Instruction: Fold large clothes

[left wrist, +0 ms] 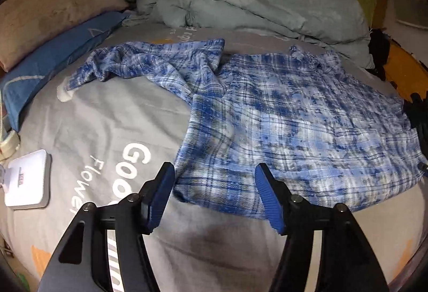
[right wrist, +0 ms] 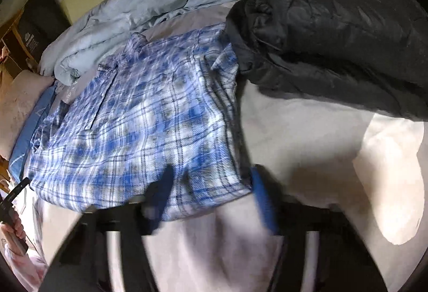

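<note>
A blue and white plaid shirt [left wrist: 294, 118] lies spread flat on the grey bed sheet [left wrist: 101, 120], with one sleeve [left wrist: 128, 64] stretched toward the pillows. My left gripper [left wrist: 214, 174] hangs just over the shirt's near hem. Its blue pads [left wrist: 160, 193] stand apart and hold nothing. In the right wrist view the same shirt [right wrist: 139, 118] fills the middle, its right side folded inward. My right gripper [right wrist: 212, 185] is blurred. Its two fingers [right wrist: 263, 198] straddle the shirt's near right corner without pressing on it.
A crumpled pale blue duvet [left wrist: 240, 3] lies behind the shirt. A brown pillow [left wrist: 50, 11] and a blue one [left wrist: 53, 62] sit at the left, a white box [left wrist: 26, 179] near the bed's edge. A black padded jacket [right wrist: 334, 24] lies right of the shirt. A person's hand [right wrist: 16, 227] shows at the left edge.
</note>
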The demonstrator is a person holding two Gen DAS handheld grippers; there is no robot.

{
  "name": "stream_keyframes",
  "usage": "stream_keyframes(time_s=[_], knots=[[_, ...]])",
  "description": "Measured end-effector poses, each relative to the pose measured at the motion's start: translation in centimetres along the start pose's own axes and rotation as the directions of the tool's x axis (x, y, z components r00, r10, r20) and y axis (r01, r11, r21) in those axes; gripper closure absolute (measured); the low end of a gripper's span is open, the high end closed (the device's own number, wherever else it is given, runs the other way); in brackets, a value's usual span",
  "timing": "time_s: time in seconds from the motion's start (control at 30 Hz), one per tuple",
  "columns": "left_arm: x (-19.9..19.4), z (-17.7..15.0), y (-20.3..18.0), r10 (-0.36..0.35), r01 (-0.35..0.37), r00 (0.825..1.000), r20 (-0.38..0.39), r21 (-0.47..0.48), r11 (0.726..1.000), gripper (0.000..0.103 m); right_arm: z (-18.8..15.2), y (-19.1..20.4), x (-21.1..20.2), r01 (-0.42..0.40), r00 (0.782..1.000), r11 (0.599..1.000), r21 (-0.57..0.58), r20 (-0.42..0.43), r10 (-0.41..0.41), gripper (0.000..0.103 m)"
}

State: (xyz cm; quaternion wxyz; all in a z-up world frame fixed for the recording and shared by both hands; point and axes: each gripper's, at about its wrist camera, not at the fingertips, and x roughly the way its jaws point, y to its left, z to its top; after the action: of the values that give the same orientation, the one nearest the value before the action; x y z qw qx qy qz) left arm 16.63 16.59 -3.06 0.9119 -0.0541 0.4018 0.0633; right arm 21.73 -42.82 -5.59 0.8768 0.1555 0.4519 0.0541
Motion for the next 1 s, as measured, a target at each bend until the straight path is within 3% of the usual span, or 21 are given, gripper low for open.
stream_keyframes(time_s=[0.07,0.2,0.27,0.33,0.37,0.4,0.43,0.47,0.53,0.57,0.63,0.73,0.77,0.83,0.93,0.97,1.0], knots=[[-0.4,-0.1,0.4,0.013,-0.013,1.000,0.014,-0.003,1.000,0.040,0.0,-0.6,0.2,-0.015,1.000,0.999,0.050,0.008,0.015,0.086],[-0.9,-0.1,2.3,0.012,-0.012,1.000,0.001,-0.089,0.996,0.030,0.1,0.9,-1.6,0.080,0.990,0.997,-0.008,0.120,-0.078,0.097],[-0.7,-0.5,3.5,-0.044,0.038,0.998,-0.035,-0.156,0.987,0.031,0.1,1.3,-3.0,0.088,0.982,0.996,-0.005,0.169,-0.085,0.097],[0.2,-1.1,4.4,-0.217,0.190,0.971,-0.096,-0.234,0.954,0.041,0.2,0.2,-4.2,0.046,0.982,0.997,0.058,0.179,-0.056,0.097],[0.9,-1.6,4.6,-0.328,0.282,0.936,-0.130,-0.282,0.917,0.055,0.1,-0.2,-4.4,0.040,0.982,0.997,0.070,0.181,-0.052,0.097],[1.6,-2.1,4.5,-0.395,0.334,0.906,-0.155,-0.315,0.888,0.059,0.1,-0.4,-4.6,0.046,0.982,0.997,0.064,0.182,-0.057,0.097],[2.1,-2.4,4.2,-0.423,0.352,0.889,-0.173,-0.332,0.875,0.059,0.2,-0.5,-4.5,0.069,0.981,0.996,0.055,0.180,-0.078,0.097],[2.7,-2.6,3.9,-0.419,0.342,0.887,-0.193,-0.336,0.878,0.059,0.2,-0.6,-4.4,0.085,0.980,0.995,0.059,0.175,-0.094,0.097],[3.5,-2.7,3.9,-0.360,0.278,0.911,-0.201,-0.346,0.896,0.059,0.3,-0.9,-4.0,0.078,0.982,0.994,0.081,0.165,-0.091,0.097],[3.9,-2.7,4.2,-0.334,0.249,0.924,-0.188,-0.368,0.896,0.059,0.3,-1.0,-3.8,0.083,0.983,0.992,0.093,0.157,-0.096,0.097],[4.5,-2.5,5.0,-0.329,0.243,0.932,-0.151,-0.412,0.878,0.060,0.3,-0.8,-3.4,0.110,0.981,0.991,0.082,0.152,-0.121,0.097],[4.9,-2.3,6.5,-0.263,0.188,0.959,-0.106,-0.459,0.868,0.078,0.3,0.6,-2.5,0.186,0.970,0.982,0.022,0.154,-0.187,0.097],[5.1,-2.2,7.1,-0.257,0.176,0.960,-0.110,-0.479,0.860,0.091,0.4,0.5,-2.3,0.193,0.970,0.981,0.016,0.148,-0.193,0.097],[5.0,-2.1,8.1,-0.257,0.174,0.961,-0.103,-0.500,0.849,0.096,0.4,0.2,-2.1,0.190,0.973,0.981,0.026,0.131,-0.192,0.098],[2.9,-1.5,8.4,-0.145,0.106,0.988,-0.053,-0.453,0.885,0.098,0.5,-0.2,-2.4,0.204,0.968,0.978,0.038,0.142,-0.208,0.100],[1.9,-1.2,8.7,-0.069,0.051,0.997,-0.027,-0.434,0.900,0.098,0.6,-0.2,-2.7,0.241,0.957,0.970,0.032,0.161,-0.243,0.103],[1.2,-1.0,9.1,-0.054,0.048,0.999,-0.003,-0.428,0.902,0.098,0.7,-0.2,-3.2,0.309,0.932,0.951,0.024,0.191,-0.307,0.103]])
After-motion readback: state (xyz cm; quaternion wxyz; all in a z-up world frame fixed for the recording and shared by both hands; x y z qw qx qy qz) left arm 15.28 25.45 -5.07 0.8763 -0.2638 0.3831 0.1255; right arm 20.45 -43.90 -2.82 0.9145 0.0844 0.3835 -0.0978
